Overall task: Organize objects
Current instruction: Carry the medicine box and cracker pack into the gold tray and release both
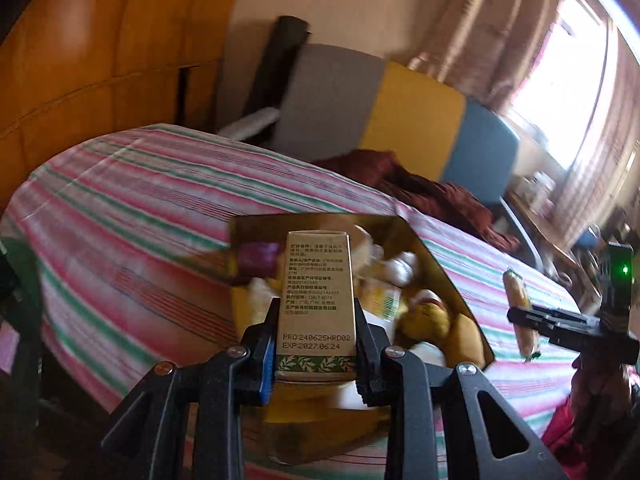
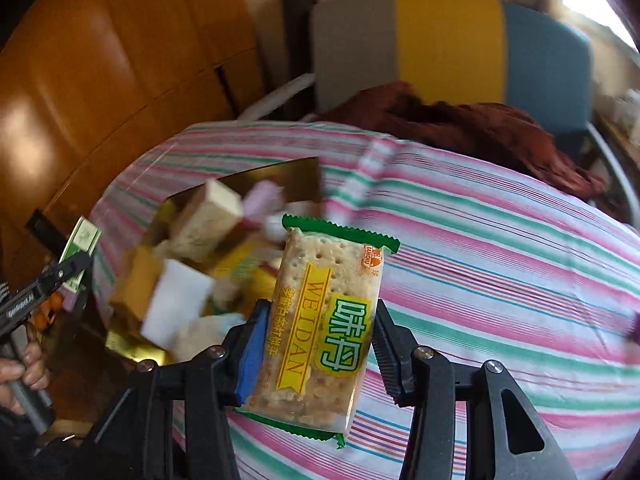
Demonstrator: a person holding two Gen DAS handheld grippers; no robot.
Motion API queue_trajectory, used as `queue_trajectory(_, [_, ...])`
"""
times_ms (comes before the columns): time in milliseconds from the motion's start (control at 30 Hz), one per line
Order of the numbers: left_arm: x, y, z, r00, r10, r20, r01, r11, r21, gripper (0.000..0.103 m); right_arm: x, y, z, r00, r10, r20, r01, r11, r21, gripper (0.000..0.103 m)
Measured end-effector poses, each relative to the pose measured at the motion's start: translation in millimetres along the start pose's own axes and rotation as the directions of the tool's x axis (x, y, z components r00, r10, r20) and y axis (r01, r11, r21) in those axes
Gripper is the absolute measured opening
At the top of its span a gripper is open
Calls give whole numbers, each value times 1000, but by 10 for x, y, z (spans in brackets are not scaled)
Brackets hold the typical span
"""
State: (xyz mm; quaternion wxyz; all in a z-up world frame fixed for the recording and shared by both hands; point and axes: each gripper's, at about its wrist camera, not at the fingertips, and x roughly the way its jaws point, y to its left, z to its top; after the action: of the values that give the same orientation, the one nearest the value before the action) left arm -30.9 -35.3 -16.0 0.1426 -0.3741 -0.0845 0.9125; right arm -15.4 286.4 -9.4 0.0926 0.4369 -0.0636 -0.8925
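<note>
My left gripper [image 1: 316, 344] is shut on a tall tan carton [image 1: 316, 292] with printed text, held upright over a gold box [image 1: 452, 280] filled with several snacks and small packages. My right gripper [image 2: 320, 344] is shut on a green-edged cracker packet [image 2: 328, 320] labelled WEIDAN, held above the striped cloth just right of the gold box [image 2: 280, 176]. The right gripper with its packet [image 1: 520, 312] shows at the right of the left wrist view. The left gripper with the carton [image 2: 80, 248] shows at the left of the right wrist view.
The box sits on a table under a pink, green and white striped cloth [image 2: 500, 260]. A dark red garment [image 2: 460, 120] lies at the far edge. Behind stand a grey, yellow and blue chair back [image 2: 448, 40] and an orange wooden cabinet [image 2: 100, 60].
</note>
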Motion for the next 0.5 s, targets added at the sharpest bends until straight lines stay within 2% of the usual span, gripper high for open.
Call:
queue_trajectory(200, [89, -89, 33, 1000, -27, -3, 27, 1000, 7, 29, 282, 351, 147, 999, 48, -24, -49, 999, -24, 50])
queue_trajectory(367, [179, -357, 110, 1000, -16, 0, 16, 998, 67, 29, 468, 445, 131, 995, 77, -58, -76, 997, 7, 50])
queue_trajectory(500, [285, -566, 182, 1000, -11, 0, 11, 993, 114, 29, 482, 438, 105, 995, 85, -48, -84, 996, 31, 50])
